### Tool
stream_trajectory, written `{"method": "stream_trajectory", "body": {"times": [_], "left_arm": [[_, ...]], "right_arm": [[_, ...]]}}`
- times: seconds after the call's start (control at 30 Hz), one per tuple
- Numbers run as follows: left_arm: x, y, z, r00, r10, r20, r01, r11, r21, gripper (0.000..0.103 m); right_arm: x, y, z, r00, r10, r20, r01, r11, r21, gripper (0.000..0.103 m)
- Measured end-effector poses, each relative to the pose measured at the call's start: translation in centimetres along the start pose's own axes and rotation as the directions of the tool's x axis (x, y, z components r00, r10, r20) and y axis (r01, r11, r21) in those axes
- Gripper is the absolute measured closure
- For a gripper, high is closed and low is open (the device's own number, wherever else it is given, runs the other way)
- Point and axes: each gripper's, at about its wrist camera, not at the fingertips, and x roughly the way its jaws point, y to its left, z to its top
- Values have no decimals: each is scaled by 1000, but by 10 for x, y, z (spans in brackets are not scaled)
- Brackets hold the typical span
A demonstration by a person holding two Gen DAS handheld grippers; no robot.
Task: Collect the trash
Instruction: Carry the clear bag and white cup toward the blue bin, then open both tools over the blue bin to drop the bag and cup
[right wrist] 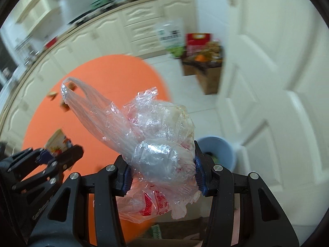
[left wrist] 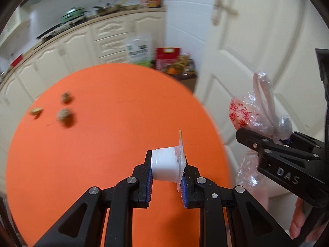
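My left gripper [left wrist: 166, 170] is shut on a small white plastic cup [left wrist: 165, 165] with a peeled foil lid, held above the round orange table [left wrist: 102, 144]. My right gripper [right wrist: 163, 175] is shut on a crumpled clear plastic bag [right wrist: 156, 140] with red print, held off the table's right edge; the bag also shows in the left wrist view [left wrist: 255, 111]. Three brownish scraps [left wrist: 64, 114] lie at the table's far left. A pale blue bin [right wrist: 220, 150] stands on the floor below and right of my right gripper.
A white door [left wrist: 257, 41] is close on the right. Cream kitchen cabinets [left wrist: 82, 41] run along the back. Bags and a cardboard box of groceries [right wrist: 203, 61] sit on the floor beyond the table. My left gripper shows in the right wrist view [right wrist: 59, 154].
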Motion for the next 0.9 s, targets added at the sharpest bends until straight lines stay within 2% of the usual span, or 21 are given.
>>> {"method": "stream_trajectory", "body": {"times": [0.23,0.37,0.5,0.63,0.77,0.9], "left_arm": [[35,-84,11,995,-82,-48,87,989,122,85],[68,-121,14,988,-114,-105,130,979,160,85],[110,-138,18,979,-104,-173,132,977,164,85],[153,-152,30,969,-85,-233,125,978,164,85],[191,-171,32,968,-7,-250,59,978,201,85],[231,-195,35,955,-26,-294,86,977,194,85]], "right_arm": [[-1,-90,-18,989,-145,-19,146,979,142,56],[8,-129,-32,981,-183,-68,193,963,188,56],[28,-149,-42,966,-234,-115,252,950,187,56],[58,-168,-51,961,-208,-184,245,947,209,56],[83,-187,-55,948,-218,-232,269,937,221,56],[103,-200,-61,938,-219,-269,284,930,233,56]]}}
